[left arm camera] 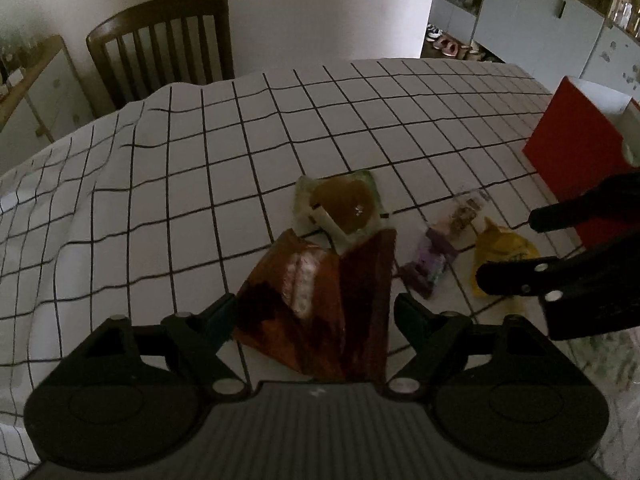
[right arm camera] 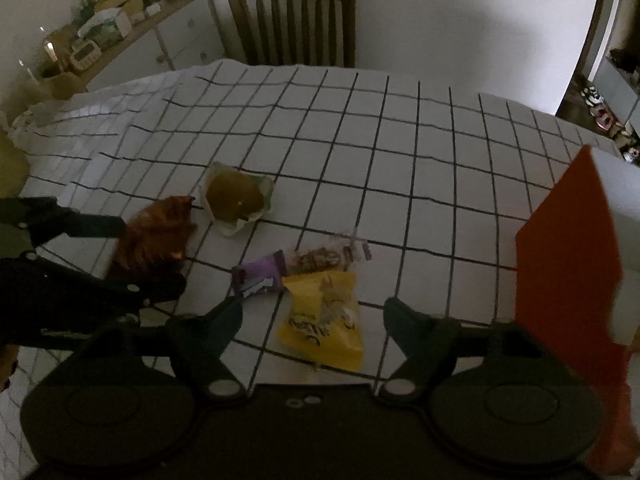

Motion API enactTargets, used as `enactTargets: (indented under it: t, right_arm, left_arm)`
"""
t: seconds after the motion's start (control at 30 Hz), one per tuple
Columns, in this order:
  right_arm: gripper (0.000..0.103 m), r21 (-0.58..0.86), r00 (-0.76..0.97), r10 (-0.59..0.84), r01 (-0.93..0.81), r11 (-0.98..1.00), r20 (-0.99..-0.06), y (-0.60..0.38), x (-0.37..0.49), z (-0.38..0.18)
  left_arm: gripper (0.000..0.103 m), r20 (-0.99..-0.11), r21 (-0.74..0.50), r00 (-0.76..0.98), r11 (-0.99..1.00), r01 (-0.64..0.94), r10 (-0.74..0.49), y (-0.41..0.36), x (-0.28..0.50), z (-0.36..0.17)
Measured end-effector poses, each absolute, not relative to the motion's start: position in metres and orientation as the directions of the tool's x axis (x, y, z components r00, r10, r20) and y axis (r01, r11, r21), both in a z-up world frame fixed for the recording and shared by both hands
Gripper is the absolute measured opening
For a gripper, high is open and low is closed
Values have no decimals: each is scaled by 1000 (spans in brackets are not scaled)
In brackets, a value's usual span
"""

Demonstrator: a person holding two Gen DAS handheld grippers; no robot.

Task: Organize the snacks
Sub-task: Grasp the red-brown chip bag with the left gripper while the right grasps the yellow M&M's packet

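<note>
Your left gripper (left arm camera: pixel 314 312) gapes astride crinkly orange-brown foil packet (left arm camera: pixel 320 304); right gripper (right arm camera: pixel 312 316) gapes over yellow plastic snack pouch (right arm camera: pixel 324 320). Risk: slick film slips, purple wrapper (right arm camera: pixel 258 276) snags.

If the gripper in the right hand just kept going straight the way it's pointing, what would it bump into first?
Most likely the yellow snack packet: it lies on the checked tablecloth between the right gripper's open fingers, directly ahead. The purple packet sits just off its left fingertip. Depth is hard to judge here.
</note>
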State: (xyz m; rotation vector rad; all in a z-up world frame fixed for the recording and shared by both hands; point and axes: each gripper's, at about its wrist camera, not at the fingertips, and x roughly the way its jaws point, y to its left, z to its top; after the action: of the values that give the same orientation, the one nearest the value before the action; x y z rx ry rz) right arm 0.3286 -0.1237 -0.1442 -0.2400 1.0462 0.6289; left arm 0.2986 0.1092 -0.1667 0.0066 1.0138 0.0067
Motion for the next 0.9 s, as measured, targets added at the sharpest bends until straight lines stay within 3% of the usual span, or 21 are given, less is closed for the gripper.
enactTargets:
  t: [0.23,0.47,0.63,0.9]
  right_arm:
    - [61,90,352,345,-575,813,-870,-119,332,-156]
    - [41,72,365,325,-562,824,-872,-120,330,-160]
    - [36,70,384,316,-535,842,-868,-127,327,-157]
    - [34,101,390,335,-511,854,-858,-143,312,-138]
  left_arm:
    - [84,-822,28,567,998,-48,50,114,300,-171]
    - [70,-812,-19,581,993,-119,54,125,300,-168]
    - [56,-812,-43,581,987,-153,55,129,296,-164]
    - [51,-814,-112,579,969,-222,38,143,278,-154]
